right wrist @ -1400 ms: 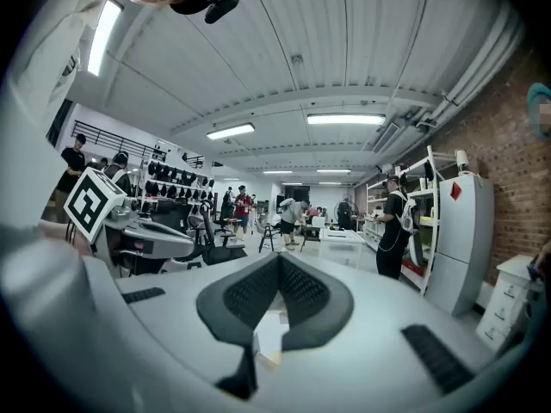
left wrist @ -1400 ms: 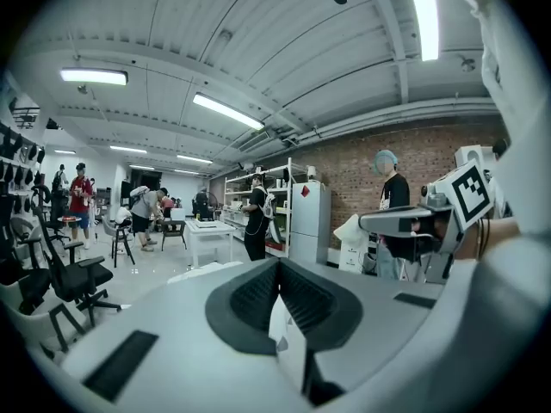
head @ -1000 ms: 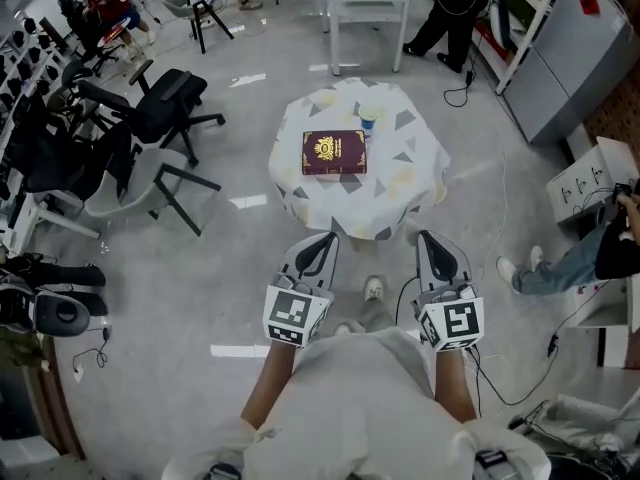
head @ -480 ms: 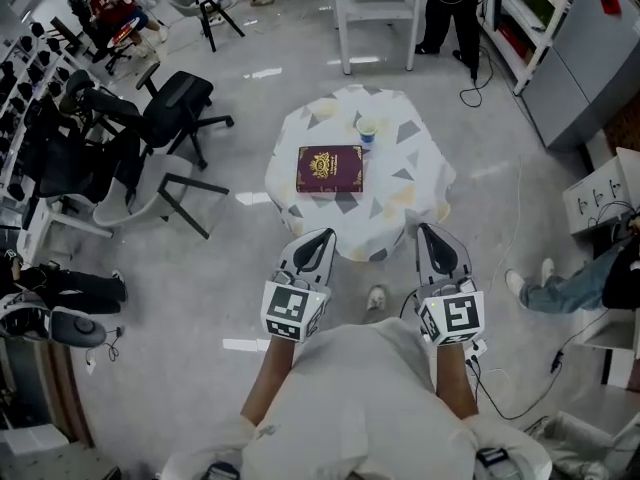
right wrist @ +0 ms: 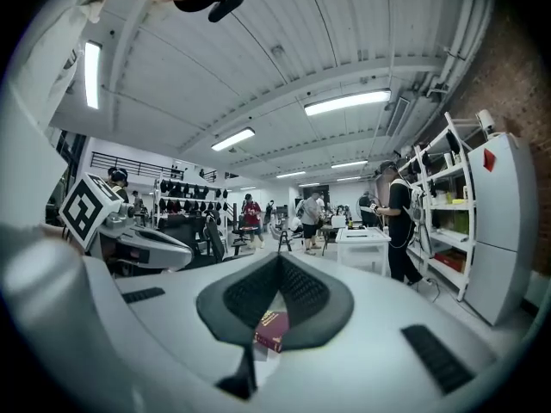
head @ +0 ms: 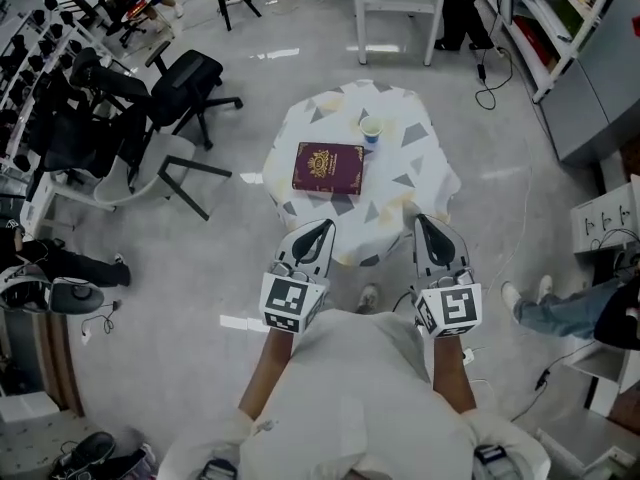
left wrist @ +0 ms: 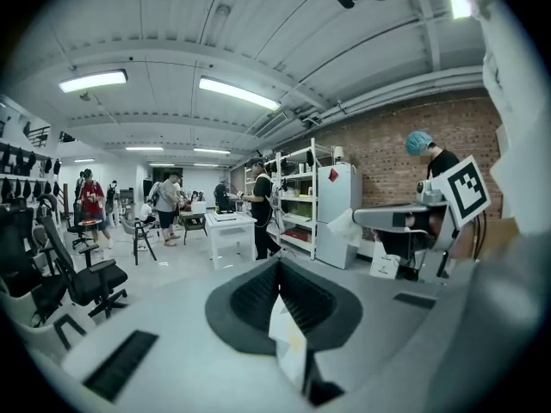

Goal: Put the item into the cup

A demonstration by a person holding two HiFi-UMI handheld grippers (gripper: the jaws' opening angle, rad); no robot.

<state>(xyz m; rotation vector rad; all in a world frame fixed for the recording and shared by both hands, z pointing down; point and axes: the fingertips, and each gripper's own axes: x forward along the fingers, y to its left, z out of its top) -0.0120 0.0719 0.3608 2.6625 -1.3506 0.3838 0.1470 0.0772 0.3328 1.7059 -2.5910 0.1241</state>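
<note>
Holds the left gripper (head: 326,227) and the right gripper (head: 421,221) side by side at the near edge of a round table (head: 420,163) draped in a patterned cloth, touching nothing on it. Has both pairs of jaws closed tip to tip, with nothing gripped. Faces a dark red book (head: 328,168) lying flat at the table's middle, and a pale paper cup (head: 371,129) standing upright just beyond the book's far right corner, near the far edge. Cannot tell which thing is the item.
</note>
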